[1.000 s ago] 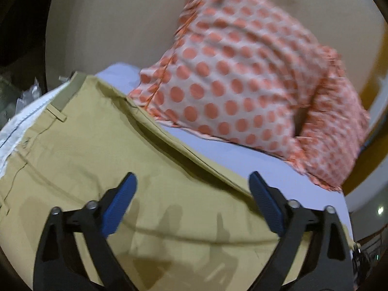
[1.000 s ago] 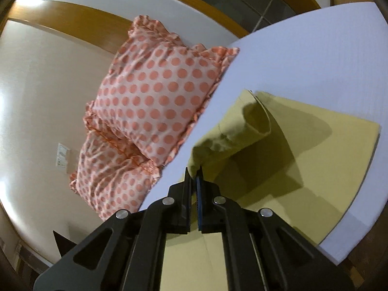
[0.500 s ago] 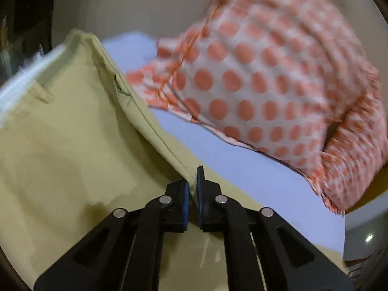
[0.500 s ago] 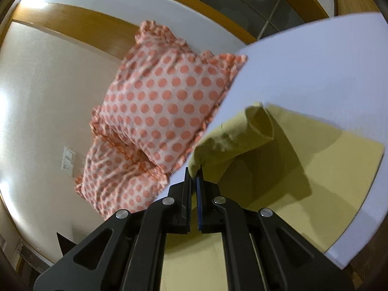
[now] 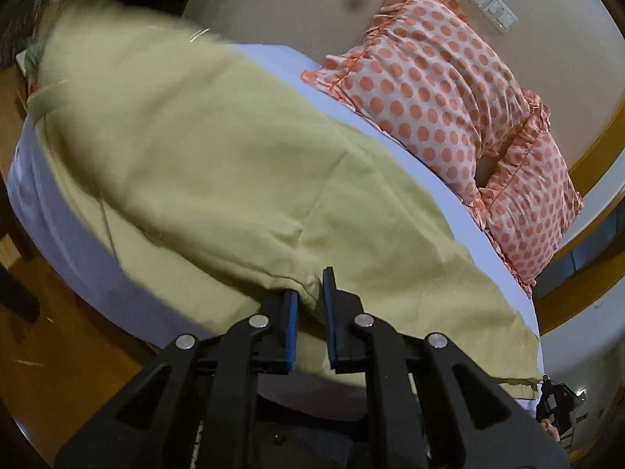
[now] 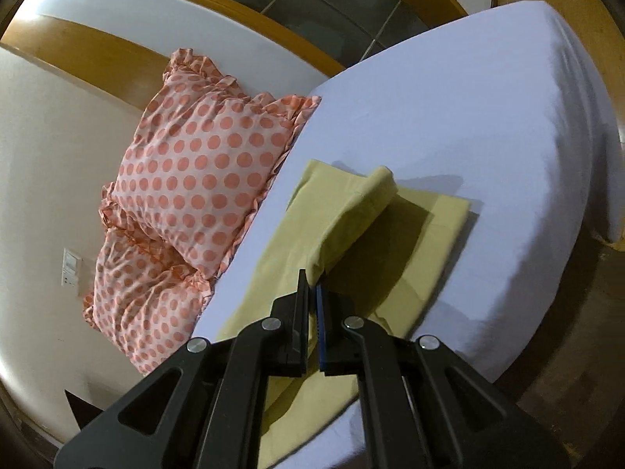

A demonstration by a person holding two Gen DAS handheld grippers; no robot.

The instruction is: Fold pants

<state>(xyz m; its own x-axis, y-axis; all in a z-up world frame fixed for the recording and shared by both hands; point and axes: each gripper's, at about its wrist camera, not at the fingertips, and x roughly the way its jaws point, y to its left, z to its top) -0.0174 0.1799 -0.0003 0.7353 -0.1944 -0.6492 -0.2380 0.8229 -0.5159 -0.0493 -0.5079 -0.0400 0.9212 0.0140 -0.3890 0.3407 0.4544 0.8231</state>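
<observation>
The khaki pants (image 5: pixel 218 164) lie on a bed with a pale lilac sheet (image 6: pixel 449 109). My left gripper (image 5: pixel 310 293) is shut on a bunched fold of the pants and holds it lifted above the bed's near edge; the far part is motion-blurred. In the right wrist view the pants (image 6: pixel 390 258) lie flat, with one edge pulled up into a raised flap. My right gripper (image 6: pixel 313 293) is shut on that flap's lower end, above the flat layer.
Two orange polka-dot pillows (image 5: pixel 441 90) (image 6: pixel 203 172) lean against the cream wall at the head of the bed. Wall sockets (image 5: pixel 488 4) sit above them. Wooden floor (image 5: pixel 58 344) lies below the bed's edge. A wooden-framed window (image 6: pixel 304 0) lies beyond the bed.
My left gripper closed from wide open onto the pants' edge, then lifted the fabric up and over. My right gripper stayed shut on its flap and rose, showing more of the bed.
</observation>
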